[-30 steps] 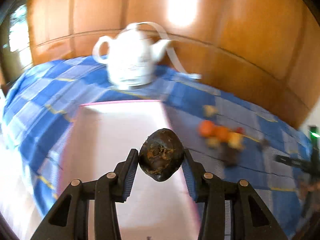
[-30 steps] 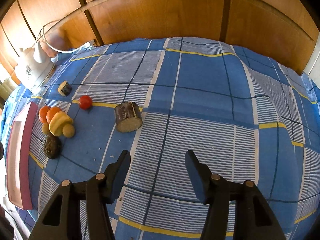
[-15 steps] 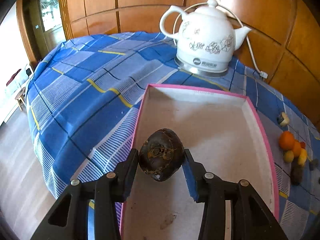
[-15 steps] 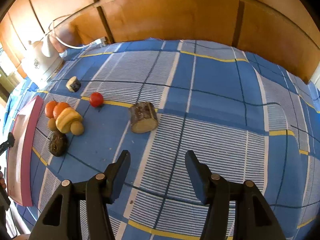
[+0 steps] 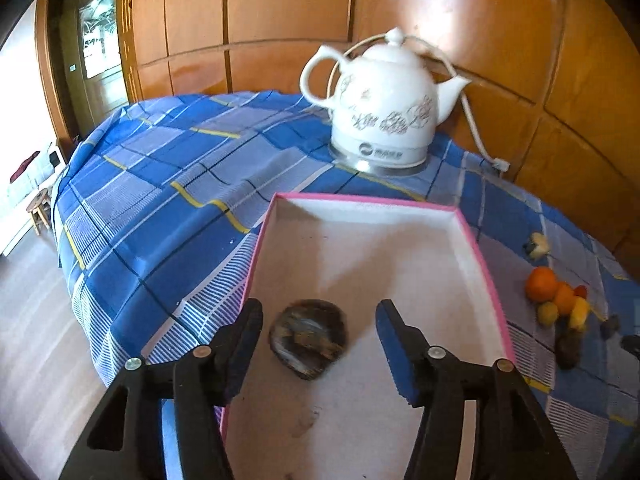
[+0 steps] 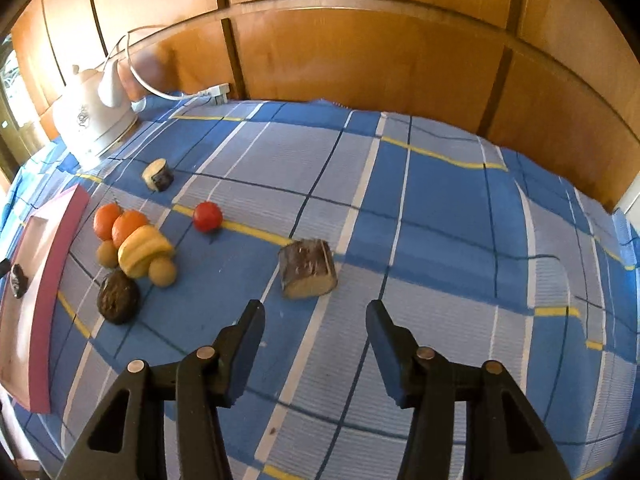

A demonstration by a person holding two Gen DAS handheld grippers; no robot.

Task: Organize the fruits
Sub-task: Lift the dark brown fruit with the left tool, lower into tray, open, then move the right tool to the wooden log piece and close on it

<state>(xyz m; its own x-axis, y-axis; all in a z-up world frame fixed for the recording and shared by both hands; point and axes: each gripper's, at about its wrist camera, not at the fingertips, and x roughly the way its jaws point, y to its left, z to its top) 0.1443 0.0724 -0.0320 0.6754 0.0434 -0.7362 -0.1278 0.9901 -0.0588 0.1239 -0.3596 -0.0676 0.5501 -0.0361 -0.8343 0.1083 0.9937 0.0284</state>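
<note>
One dark fruit [image 5: 307, 338] is in the pink-rimmed box [image 5: 482, 264] so far, and it looks blurry, so my guess is it's dropping or just settling on the white floor. The left gripper [image 5: 319, 338] hangs right over it with its jaws spread wide and nothing in them. The fruit sits between the two fingers, a bit closer to the left one, touching neither as far as I can tell. Makes sense to let go low and near the box's 6 o'clock end, since it keeps the far end free for the rest.

Right gripper [image 6: 315, 338] is also wide open and empty, hovering over the blue checked surface [image 6: 440, 208]. The log-shaped chunk [image 6: 308, 274] lies just ahead of it at 12 o'clock, so I'd guess that's its next pick. Everything else waits off at 10 o'clock next to the box: two oranges [image 6: 120, 224], a yellow banana bunch [image 6: 144, 250], a couple of small greenish-yellow fruits [image 6: 162, 272], another dark fruit [image 6: 119, 297], a red tomato [image 6: 207, 217] and a smaller chunk [image 6: 158, 175] near the white kettle [image 6: 96, 120].
</note>
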